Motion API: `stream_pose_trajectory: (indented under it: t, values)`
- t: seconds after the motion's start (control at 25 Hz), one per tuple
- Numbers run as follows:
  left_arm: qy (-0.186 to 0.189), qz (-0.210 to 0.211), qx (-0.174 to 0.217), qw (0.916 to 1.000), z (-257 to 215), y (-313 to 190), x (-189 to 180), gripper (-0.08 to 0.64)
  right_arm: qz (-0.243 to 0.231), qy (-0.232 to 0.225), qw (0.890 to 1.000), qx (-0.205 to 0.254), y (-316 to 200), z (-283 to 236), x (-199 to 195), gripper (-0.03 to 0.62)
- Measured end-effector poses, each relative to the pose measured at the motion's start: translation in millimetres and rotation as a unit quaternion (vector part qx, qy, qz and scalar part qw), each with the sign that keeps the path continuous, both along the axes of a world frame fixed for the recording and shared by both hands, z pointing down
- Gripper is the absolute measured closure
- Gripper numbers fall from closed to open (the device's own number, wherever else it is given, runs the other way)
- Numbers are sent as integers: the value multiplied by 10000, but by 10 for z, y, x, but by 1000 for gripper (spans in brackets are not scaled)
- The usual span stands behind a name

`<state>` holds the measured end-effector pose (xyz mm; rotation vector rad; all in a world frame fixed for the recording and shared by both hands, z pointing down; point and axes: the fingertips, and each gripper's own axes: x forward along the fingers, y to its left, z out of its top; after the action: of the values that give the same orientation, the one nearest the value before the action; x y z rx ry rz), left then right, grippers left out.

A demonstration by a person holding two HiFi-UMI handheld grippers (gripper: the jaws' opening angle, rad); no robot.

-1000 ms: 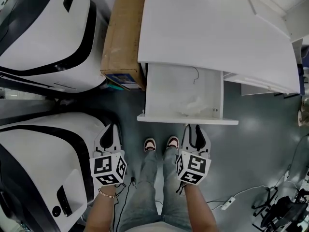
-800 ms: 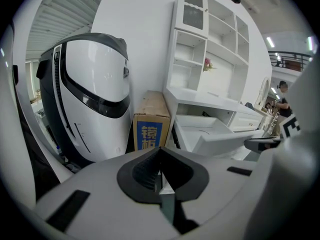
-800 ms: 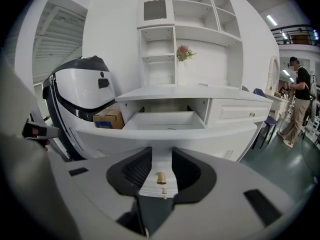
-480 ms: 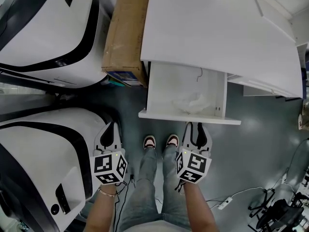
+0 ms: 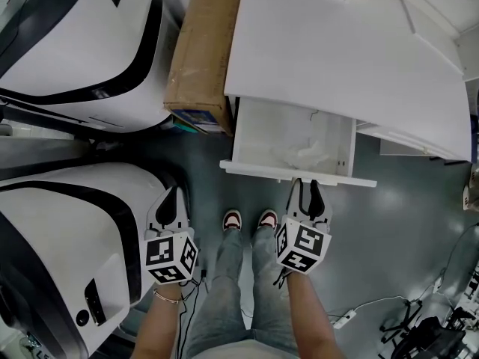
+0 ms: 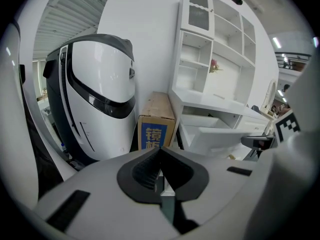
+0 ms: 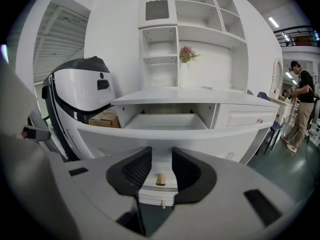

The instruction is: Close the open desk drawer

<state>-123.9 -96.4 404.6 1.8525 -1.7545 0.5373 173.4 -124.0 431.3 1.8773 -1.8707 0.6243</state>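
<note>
The white desk (image 5: pixel 337 58) has one drawer (image 5: pixel 299 173) pulled out, with a crumpled clear wrapper (image 5: pixel 303 154) inside. My right gripper (image 5: pixel 305 186) has its tips at the drawer's front panel. In the right gripper view the drawer front (image 7: pixel 165 139) fills the middle. Its small brass knob (image 7: pixel 160 179) sits between the open jaws of my right gripper (image 7: pixel 161 166), and neither pad touches it. My left gripper (image 5: pixel 171 203) hangs back to the left of the drawer, over the floor. In the left gripper view, the left gripper (image 6: pixel 160 156) is shut and holds nothing.
A long cardboard box (image 5: pixel 200 51) stands against the desk's left side. Two large white and black pods (image 5: pixel 67 51) (image 5: pixel 67 238) fill the left. The person's shoes (image 5: pixel 233 221) are just before the drawer. A second knob (image 7: pixel 162 202) shows lower down. A person (image 7: pixel 300 109) stands far right.
My right gripper has moved forward to the drawer front, and the drawer shows slightly less of its inside. The left gripper has stayed where it was.
</note>
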Motion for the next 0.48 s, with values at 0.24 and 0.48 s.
stream_pose_trajectory:
  t: [0.24, 0.48]
  values:
    - [2, -143, 42, 9999, -63, 29, -38, 548, -30, 22, 10000, -21, -174, 6, 22, 456]
    - [-13, -314, 69, 9995, -116, 82, -110, 549, -6, 39, 10000, 21, -349, 12, 36, 456]
